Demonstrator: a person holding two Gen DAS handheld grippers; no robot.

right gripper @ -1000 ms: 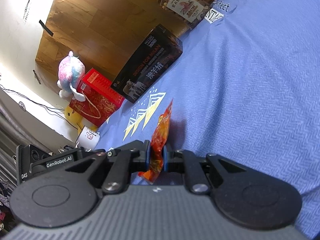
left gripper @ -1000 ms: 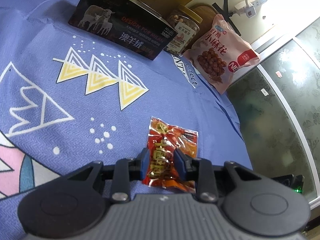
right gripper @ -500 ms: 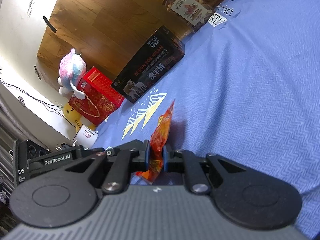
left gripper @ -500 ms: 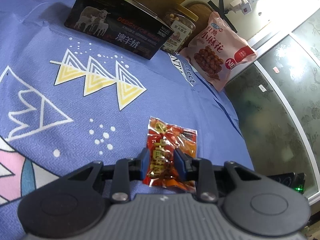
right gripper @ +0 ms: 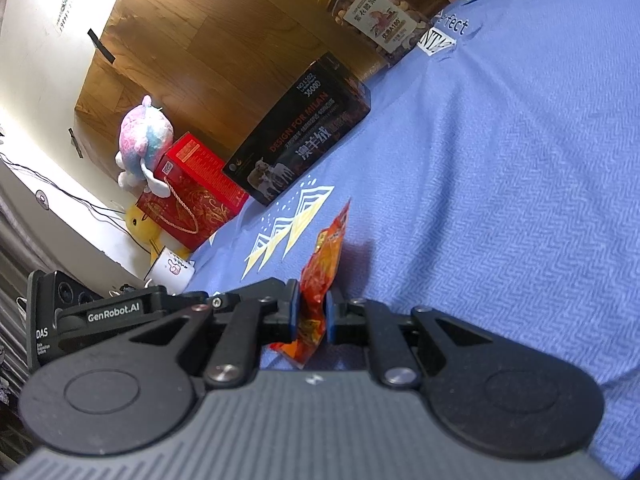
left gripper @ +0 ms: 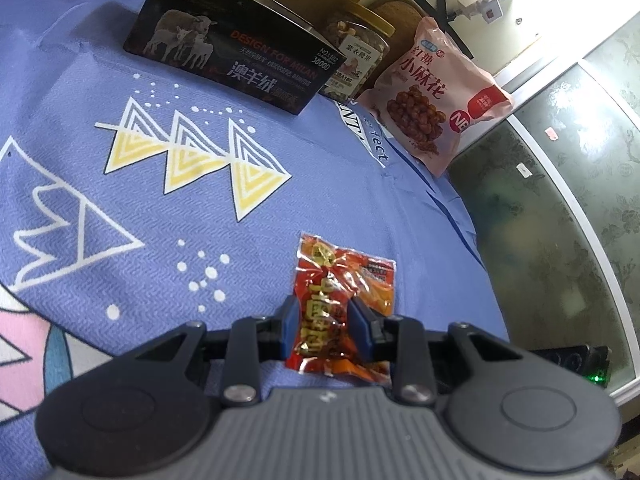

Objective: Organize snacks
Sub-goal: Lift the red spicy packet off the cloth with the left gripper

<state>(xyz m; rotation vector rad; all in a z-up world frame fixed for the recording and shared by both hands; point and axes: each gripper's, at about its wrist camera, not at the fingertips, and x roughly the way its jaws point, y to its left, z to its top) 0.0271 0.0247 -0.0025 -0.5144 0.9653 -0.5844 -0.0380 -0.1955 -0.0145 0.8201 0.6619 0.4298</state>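
Left wrist view: I've got the left gripper (left gripper: 323, 326) pinching a red snack packet (left gripper: 340, 304) by its near end, blue pads pressed on both sides; the packet's far end lies out over the blue cloth (left gripper: 120, 200). Landmark is the black box (left gripper: 236, 60) with the sheep picture, standing at the cloth's far edge. Just right of the black box is a nut jar (left gripper: 356, 56) with a gold lid, and right of that jar a pink snack bag (left gripper: 436, 92) leans at the cloth's corner. The cloth has yellow triangles and white dots printed on it in front of the black box, plus a white label strip near the pink bag. Past the cloth's right edge I see dark green patterned glass panels (left gripper: 560, 220) in pale frames. Behind the black box is wood panelling (right gripper: 208, 48). Right wrist view: the right gripper (right gripper: 311, 318) is clamped on an orange-red snack packet (right gripper: 320, 280), held edge-on and upright above the cloth, nearer to me than the black box. Left of the black box sit a red gift box (right gripper: 188, 196), a pink-blue plush toy (right gripper: 144, 140), a yellow plush and a white mug.
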